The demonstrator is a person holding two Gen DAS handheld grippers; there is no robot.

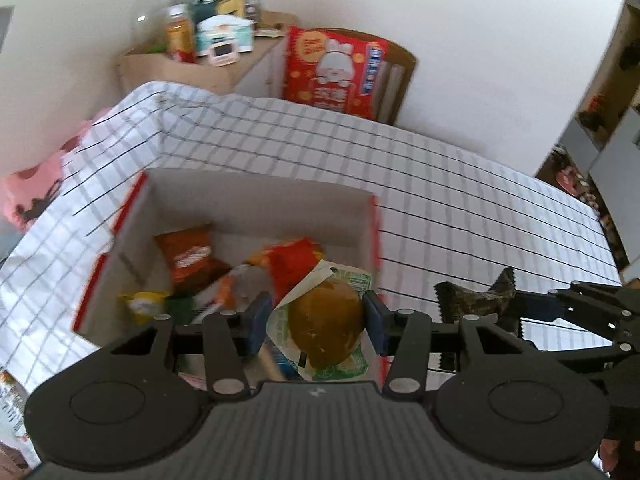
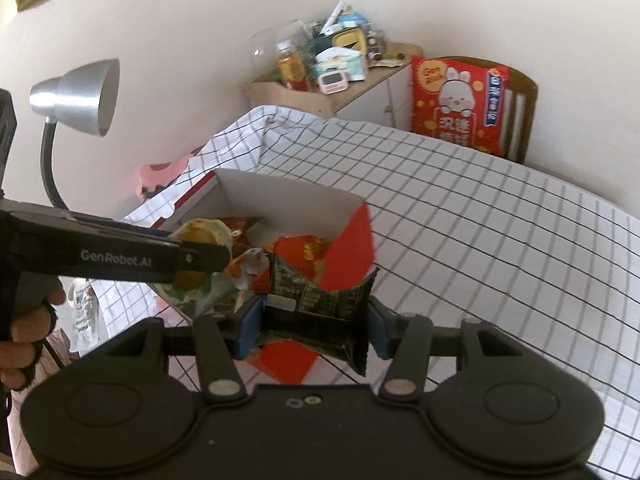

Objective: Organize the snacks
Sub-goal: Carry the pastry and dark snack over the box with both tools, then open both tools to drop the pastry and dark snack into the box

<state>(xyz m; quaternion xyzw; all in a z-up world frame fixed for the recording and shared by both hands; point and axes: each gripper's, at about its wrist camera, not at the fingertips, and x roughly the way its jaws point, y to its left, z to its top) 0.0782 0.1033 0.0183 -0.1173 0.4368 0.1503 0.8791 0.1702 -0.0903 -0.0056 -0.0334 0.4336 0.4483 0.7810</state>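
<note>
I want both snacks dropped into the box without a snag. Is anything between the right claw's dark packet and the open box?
Partly. The left claw, shut on a wrapped bun, hangs over the box beside the right claw and its dark packet. The box's red near corner also stands in front. The far side looks open.

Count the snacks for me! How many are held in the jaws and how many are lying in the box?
Held in jaws: 2, the bun packet in the left and the dark packet in the right.
Lying in the box: 4, orange-brown bag, red-orange bag, yellow packet, clear wrapper.
Total: 6
</note>
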